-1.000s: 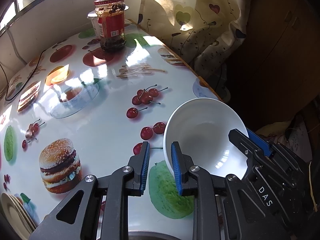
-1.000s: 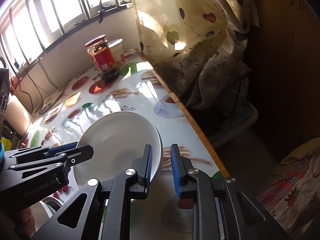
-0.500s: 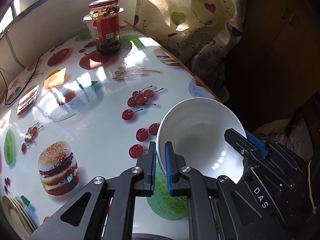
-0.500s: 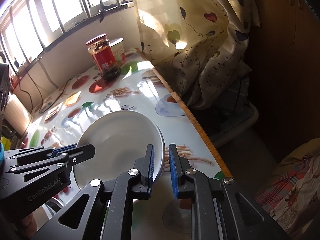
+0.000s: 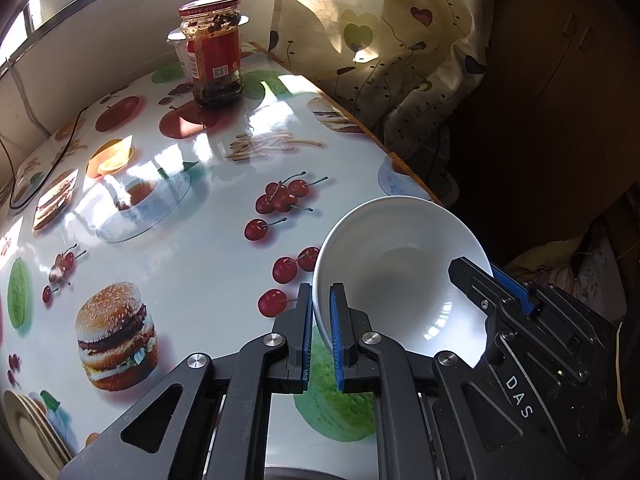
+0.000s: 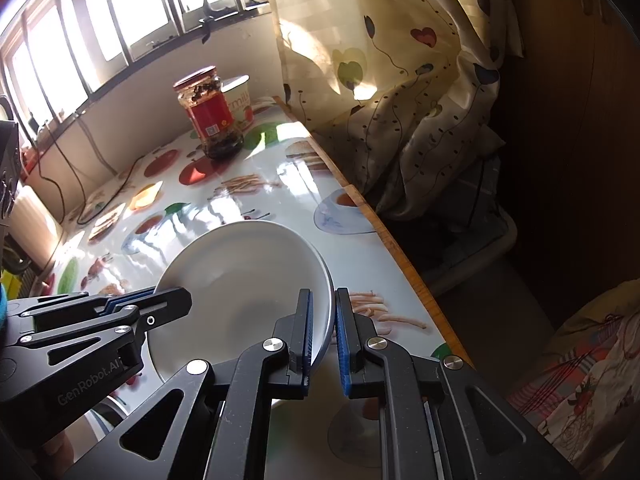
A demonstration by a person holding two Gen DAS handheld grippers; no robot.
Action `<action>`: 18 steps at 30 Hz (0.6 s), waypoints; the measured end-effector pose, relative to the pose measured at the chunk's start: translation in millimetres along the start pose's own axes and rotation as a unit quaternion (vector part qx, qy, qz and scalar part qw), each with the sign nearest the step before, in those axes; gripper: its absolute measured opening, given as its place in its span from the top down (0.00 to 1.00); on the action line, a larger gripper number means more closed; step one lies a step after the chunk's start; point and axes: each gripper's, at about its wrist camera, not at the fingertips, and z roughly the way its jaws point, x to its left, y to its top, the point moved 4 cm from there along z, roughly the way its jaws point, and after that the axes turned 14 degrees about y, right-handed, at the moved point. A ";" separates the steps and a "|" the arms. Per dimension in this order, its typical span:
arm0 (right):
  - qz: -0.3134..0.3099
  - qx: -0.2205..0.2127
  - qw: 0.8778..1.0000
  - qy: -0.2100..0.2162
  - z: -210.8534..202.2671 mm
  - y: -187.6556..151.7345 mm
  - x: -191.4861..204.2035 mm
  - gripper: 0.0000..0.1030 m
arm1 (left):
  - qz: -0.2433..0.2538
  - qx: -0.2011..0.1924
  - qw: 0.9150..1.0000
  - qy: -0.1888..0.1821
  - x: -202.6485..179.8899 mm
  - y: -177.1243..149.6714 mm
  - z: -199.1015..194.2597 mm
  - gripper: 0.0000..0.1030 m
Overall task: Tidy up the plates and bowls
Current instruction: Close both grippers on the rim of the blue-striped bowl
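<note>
Sunlit worktop [image 5: 192,280]: left claw [image 5: 320,334] and right claw [image 6: 322,334] both clamped on bowl [image 5: 400,272] rim, next lift level together

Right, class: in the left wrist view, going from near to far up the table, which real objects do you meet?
Left gripper → white bowl → red-labelled jar.

Glossy white ceramic bowl [image 5: 404,264]
</note>
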 end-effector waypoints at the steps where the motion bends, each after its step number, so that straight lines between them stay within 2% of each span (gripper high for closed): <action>1: 0.000 0.000 1.000 0.000 -0.2 0.2 -0.4 0.89 | 0.000 0.000 1.000 0.000 0.0 0.1 0.0 0.92; 18: -0.004 -0.015 1.000 0.003 -16.2 2.5 1.8 0.91 | -0.012 -0.018 1.000 -0.004 3.8 -2.5 -19.5 0.92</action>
